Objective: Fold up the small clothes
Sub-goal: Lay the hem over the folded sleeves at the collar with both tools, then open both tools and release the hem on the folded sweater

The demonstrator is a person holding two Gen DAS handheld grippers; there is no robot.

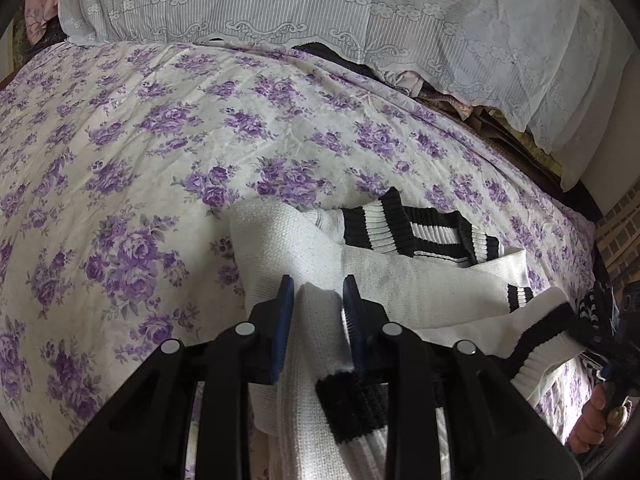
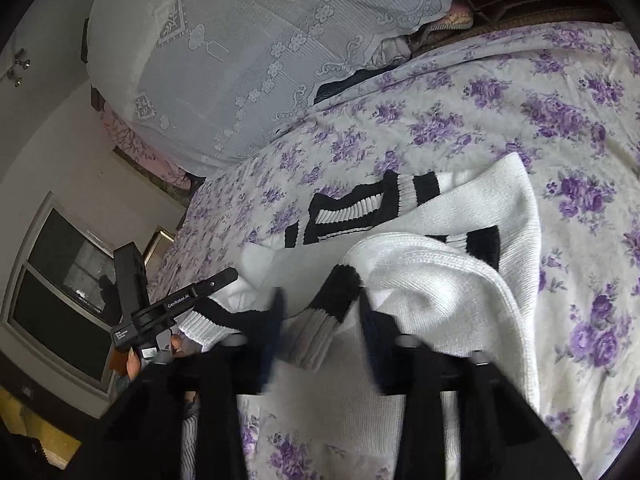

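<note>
The white knit sweater (image 1: 304, 248) with black-and-white ribbed trim lies crumpled on the floral bedsheet (image 1: 120, 152), toward five o'clock of the bed's middle in the left wrist view, its striped collar or hem (image 1: 412, 232) bunched at the far side. It looks light, soft and limp: it will sag and drape from any hold, stretch under pull, and keep no fold unless laid flat. The loose knit gives rubber pads good purchase, so slipping seems unlikely; snagging a loop is the greater worry. The left gripper (image 1: 318, 292) has its blue pads pinched on a raised ridge of white knit, with a black-banded cuff (image 1: 348, 408) trailing below toward six o'clock. The right gripper (image 2: 322, 312) is blurred; its jaws seem nearly together around a black-and-grey cuff (image 2: 328, 312), though whether the pads truly bite the cloth I cannot tell. The best holds, I judge, are the ribbed bands and seams, which are thicker and stretch less, taken at two well-separated points so the cloth spreads instead of roping. A lace cover (image 1: 280, 4) lies at twelve o'clock, well apart.
</note>
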